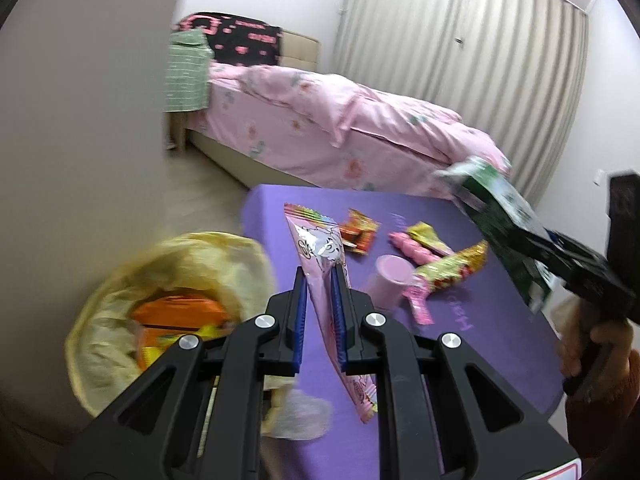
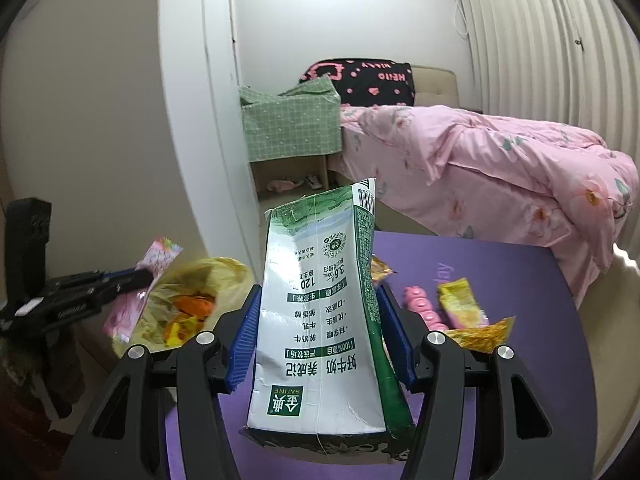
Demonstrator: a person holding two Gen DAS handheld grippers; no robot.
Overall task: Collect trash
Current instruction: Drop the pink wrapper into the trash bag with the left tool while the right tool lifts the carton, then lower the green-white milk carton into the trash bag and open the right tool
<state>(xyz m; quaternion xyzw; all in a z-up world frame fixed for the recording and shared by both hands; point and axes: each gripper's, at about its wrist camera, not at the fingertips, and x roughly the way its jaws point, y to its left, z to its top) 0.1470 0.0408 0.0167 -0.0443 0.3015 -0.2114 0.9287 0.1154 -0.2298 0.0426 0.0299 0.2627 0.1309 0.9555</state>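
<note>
Beside the mat's (image 1: pixel 460 320) left edge, left gripper (image 1: pixel 320 316) clamps pink wrapper (image 1: pixel 324 256), right gripper (image 2: pixel 316 344) clamps milk carton (image 2: pixel 320 312); next, drop both into yellow bag (image 1: pixel 168 276)

On a purple mat (image 1: pixel 460 320), a pale pink cup (image 1: pixel 390 280) sits beside yellow-and-red wrappers (image 1: pixel 452 268). Blue-padded black grippers (image 1: pixel 320 308) (image 2: pixel 320 328) clamp a pink cartoon-printed wrapper (image 1: pixel 324 264) and a green-and-white milk carton (image 2: pixel 320 320). Left of the mat, a yellow bag (image 1: pixel 168 280) holds what looks like orange packaging.
</note>
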